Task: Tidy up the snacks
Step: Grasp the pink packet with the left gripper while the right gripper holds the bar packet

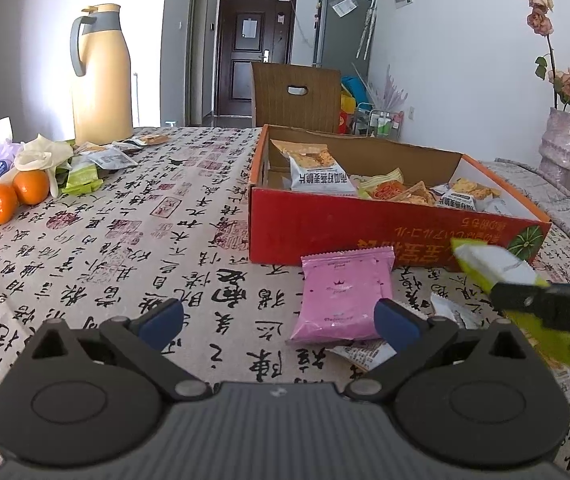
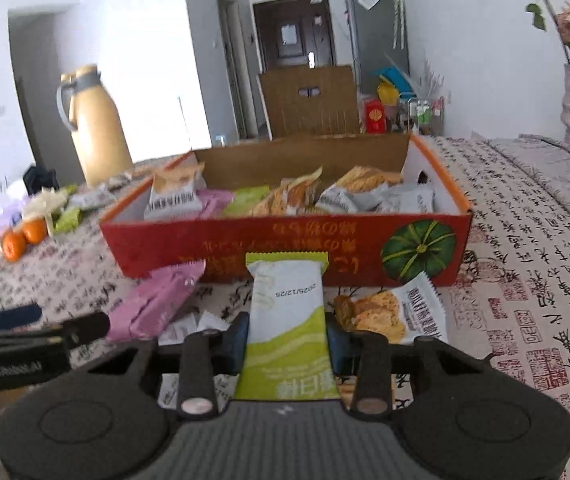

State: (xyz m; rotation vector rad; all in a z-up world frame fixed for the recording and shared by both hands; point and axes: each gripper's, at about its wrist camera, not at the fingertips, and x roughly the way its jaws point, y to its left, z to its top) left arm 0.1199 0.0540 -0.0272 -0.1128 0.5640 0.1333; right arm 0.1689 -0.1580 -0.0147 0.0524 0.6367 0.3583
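Note:
A red cardboard box (image 1: 365,228) holds several snack packets; it also shows in the right wrist view (image 2: 285,244). My right gripper (image 2: 285,338) is shut on a green and white snack bar (image 2: 285,312), held above the table just in front of the box; the bar also shows in the left wrist view (image 1: 497,268). My left gripper (image 1: 281,320) is open and empty, low over the table, its right finger beside a pink packet (image 1: 343,296). The pink packet (image 2: 153,304) lies in front of the box. A biscuit packet (image 2: 397,312) lies to the right of the bar.
A yellow thermos jug (image 1: 101,76) stands at the back left. Oranges (image 1: 13,194), a white glove and loose packets (image 1: 101,156) lie at the left. A vase of dried roses (image 1: 561,136) stands at the right. A chair (image 1: 297,96) is behind the table.

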